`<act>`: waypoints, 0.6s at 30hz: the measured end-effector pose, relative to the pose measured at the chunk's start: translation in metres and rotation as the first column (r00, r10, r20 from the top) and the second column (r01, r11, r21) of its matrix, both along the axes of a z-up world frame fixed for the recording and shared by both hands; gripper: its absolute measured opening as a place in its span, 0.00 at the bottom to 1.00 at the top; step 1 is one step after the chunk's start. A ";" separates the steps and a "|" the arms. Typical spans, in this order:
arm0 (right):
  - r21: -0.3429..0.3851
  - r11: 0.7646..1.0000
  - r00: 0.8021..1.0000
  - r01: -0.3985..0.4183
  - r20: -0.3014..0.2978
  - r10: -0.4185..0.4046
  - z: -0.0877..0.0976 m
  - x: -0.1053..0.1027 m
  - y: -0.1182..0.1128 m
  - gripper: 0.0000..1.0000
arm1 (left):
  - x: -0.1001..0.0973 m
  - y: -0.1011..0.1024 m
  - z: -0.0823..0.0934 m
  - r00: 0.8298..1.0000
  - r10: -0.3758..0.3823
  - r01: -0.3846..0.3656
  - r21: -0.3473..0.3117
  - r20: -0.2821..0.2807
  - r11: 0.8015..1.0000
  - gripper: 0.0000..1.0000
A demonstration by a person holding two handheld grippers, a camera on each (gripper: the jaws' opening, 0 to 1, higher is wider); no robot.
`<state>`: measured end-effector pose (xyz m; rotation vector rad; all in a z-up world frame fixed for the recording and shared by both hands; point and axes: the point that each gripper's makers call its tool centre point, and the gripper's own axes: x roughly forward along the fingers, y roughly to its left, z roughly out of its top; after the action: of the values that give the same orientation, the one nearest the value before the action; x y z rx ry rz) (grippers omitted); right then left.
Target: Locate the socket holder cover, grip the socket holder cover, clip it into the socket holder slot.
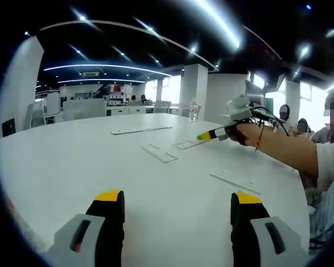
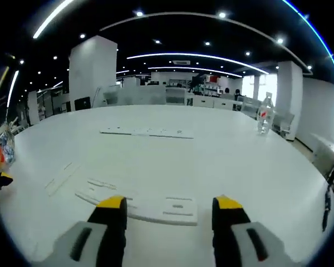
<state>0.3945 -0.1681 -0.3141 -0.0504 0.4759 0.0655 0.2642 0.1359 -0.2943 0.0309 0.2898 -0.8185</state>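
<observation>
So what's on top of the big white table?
On the table lie flat white strips, a nearer plate and a bottle. What's under them is hidden.

We count four flat white strips on the table (image 1: pixel 72 167): one long strip (image 1: pixel 141 130), one ridged strip (image 1: pixel 159 153), one short strip (image 1: pixel 190 144), one near strip (image 1: pixel 234 181). We see one water bottle (image 2: pixel 263 120) and two grippers.
</observation>
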 end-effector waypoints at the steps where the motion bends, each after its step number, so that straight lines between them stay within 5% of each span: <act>1: 0.004 1.000 1.000 0.002 0.000 -0.002 0.000 0.000 0.000 0.62 | 0.000 0.000 0.000 1.000 0.000 0.000 -0.001 0.000 1.000 0.78; 18: 0.045 0.999 1.000 -0.020 0.000 0.020 -0.005 0.000 0.004 0.59 | -0.002 0.000 0.000 1.000 -0.002 0.002 0.003 -0.001 1.000 0.78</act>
<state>0.3947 -0.1638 -0.3192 -0.0105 0.4746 0.0954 0.2626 0.1359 -0.2943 0.0334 0.2916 -0.8200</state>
